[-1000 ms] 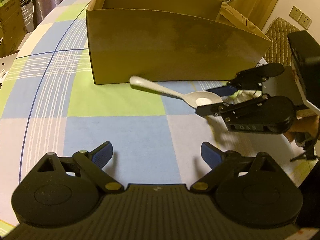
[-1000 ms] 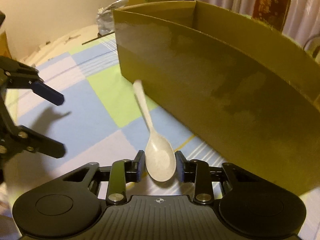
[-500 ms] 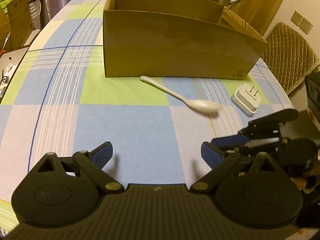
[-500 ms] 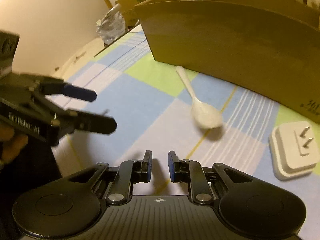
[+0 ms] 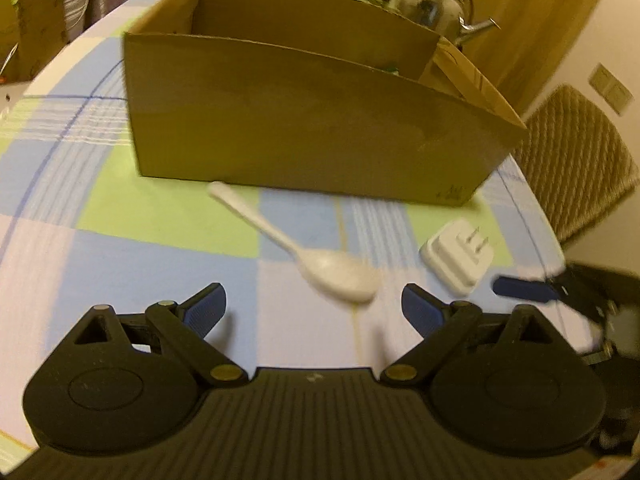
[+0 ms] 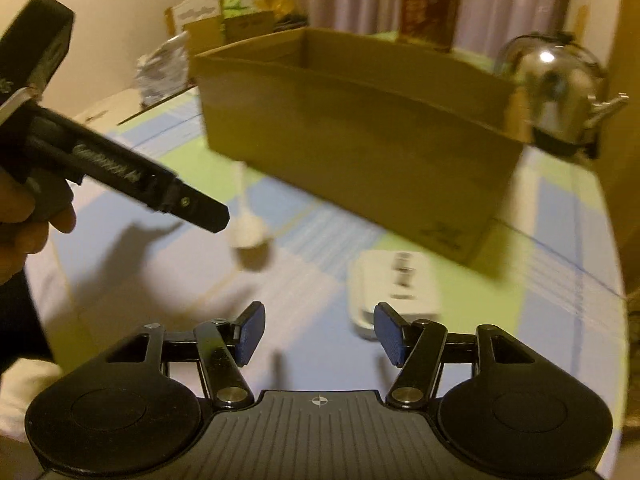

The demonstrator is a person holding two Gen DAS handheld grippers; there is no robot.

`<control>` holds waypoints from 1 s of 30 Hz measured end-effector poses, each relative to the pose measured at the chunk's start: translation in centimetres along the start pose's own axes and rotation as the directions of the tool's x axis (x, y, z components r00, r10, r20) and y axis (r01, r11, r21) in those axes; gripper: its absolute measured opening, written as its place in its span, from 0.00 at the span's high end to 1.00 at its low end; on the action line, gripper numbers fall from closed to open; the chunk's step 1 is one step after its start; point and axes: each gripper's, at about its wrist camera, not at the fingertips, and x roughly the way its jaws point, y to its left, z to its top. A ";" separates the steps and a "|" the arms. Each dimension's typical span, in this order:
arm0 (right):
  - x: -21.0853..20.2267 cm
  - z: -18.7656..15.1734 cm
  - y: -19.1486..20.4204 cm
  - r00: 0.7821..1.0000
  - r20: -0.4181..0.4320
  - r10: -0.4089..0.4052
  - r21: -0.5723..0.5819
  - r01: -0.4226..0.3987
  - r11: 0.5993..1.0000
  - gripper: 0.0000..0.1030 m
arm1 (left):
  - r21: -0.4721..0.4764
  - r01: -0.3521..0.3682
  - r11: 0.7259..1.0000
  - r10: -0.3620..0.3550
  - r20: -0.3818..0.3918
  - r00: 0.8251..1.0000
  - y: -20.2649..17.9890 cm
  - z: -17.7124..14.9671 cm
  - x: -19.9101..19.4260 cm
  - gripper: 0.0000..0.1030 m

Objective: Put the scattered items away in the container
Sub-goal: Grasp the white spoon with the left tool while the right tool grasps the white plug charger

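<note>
A white spoon (image 5: 320, 256) lies on the checked tablecloth in front of the brown cardboard box (image 5: 304, 136), bowl toward me. A white plug adapter (image 5: 460, 256) lies to its right, prongs up. My left gripper (image 5: 314, 312) is open and empty, just short of the spoon's bowl. In the right wrist view the spoon (image 6: 250, 228) is blurred, the adapter (image 6: 394, 288) sits just beyond the right finger, and the box (image 6: 360, 136) stands behind. My right gripper (image 6: 318, 336) is open and empty. The left gripper's body (image 6: 120, 172) crosses that view at the left.
A steel kettle (image 5: 424, 4) stands behind the box's right end; it also shows in the right wrist view (image 6: 560, 88). A woven chair (image 5: 576, 160) is off the table's right edge. Boxes and bags (image 6: 216, 28) sit beyond the table.
The right gripper let go of the spoon, which now lies on the cloth, pulled back and opened wide near the adapter. The left gripper moved closer to the spoon.
</note>
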 end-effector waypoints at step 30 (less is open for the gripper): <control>0.0 -0.6 -3.4 0.996 0.056 -0.070 0.125 0.062 0.990 0.20 | 0.050 -0.247 0.968 0.247 -0.001 0.969 2.0 -2.5 -0.5 0.86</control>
